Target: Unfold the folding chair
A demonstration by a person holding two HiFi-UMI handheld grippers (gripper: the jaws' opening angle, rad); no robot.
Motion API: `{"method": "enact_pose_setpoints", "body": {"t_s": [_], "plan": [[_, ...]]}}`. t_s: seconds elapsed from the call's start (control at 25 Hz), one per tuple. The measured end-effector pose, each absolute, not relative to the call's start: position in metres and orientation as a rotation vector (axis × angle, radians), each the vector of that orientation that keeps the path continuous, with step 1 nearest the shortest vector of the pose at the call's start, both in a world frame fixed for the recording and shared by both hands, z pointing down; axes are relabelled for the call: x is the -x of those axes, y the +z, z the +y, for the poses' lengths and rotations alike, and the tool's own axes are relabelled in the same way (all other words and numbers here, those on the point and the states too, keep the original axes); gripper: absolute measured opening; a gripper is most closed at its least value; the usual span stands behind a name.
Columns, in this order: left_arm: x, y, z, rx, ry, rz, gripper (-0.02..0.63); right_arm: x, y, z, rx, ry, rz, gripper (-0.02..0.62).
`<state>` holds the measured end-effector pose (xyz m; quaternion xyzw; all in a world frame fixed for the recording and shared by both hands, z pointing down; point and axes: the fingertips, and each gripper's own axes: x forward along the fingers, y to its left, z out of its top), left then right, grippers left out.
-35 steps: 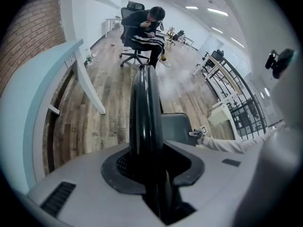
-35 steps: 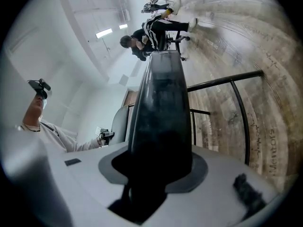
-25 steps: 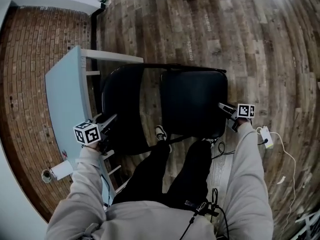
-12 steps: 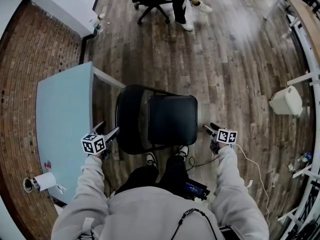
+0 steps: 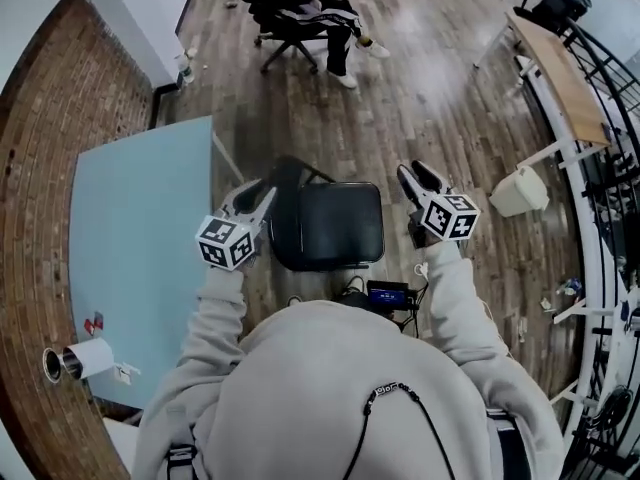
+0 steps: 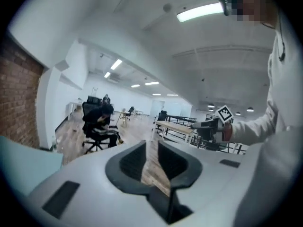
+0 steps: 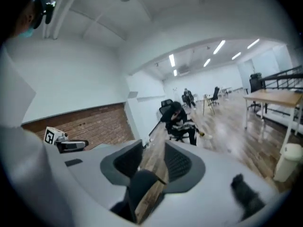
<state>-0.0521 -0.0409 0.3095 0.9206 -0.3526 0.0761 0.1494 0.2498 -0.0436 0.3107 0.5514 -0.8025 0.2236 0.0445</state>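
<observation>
An open office room with a dark wood-plank floor (image 5: 450,118) spreads out below, with a brick-patterned strip along its left edge. On the floor stands a pale blue flat-topped bench (image 5: 130,228), and a white paper roll (image 5: 90,358) lies by its near left corner. Farther back a person dressed in black (image 5: 300,8) sits on a black office chair with castors. A white plastic bin (image 5: 518,193) stands on the floor at the right.

The black metal folding chair (image 5: 340,223) stands opened out on the planks, just to the right of the bench. Its padded square seat lies flat and faces up. In the head view it sits between the two outstretched grey sleeves and well below them, and neither tool touches it.

The left hand-held gripper (image 5: 258,196) is held up in the air over the gap between bench and chair. In the left gripper view (image 6: 151,148) its grey jaws are closing, with a narrow slit between them. Only distant floor shows through the slit, so it pinches nothing.

The right hand-held gripper (image 5: 412,171) hovers at the chair's right side, its marker cube towards the camera. The right gripper view (image 7: 154,148) shows its jaws closing too, with a wider gap than the left. Only floorboards show in that gap and nothing is held. Each gripper view points out across the room, roughly level.
</observation>
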Motion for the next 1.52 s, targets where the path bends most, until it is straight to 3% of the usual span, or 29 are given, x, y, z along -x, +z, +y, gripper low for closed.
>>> {"method": "enact_pose_setpoints", "body": {"t_s": [0.08,0.12,0.44,0.84,1.52], "plan": [[0.058,0.277,-0.03,-2.739,0.151,-1.044,0.008,-0.225,0.263,-0.03,-1.798,0.524,-2.453,0.02],[0.063,0.265,-0.026,-2.77,0.119,-1.062,0.008,-0.212,0.247,-0.022,-1.834,0.464,-2.435,0.008],[0.091,0.223,0.0,-2.833,-0.003,-1.081,0.005,-0.131,0.218,0.02,-1.825,0.486,-2.439,0.006],[0.095,0.154,0.019,-2.864,-0.105,-1.132,0.006,-0.02,0.116,0.049,-1.671,0.109,-2.675,0.006],[0.076,0.14,0.028,-2.946,-0.15,-1.074,0.006,-0.012,0.112,0.051,-1.612,0.022,-2.639,0.005]]}}
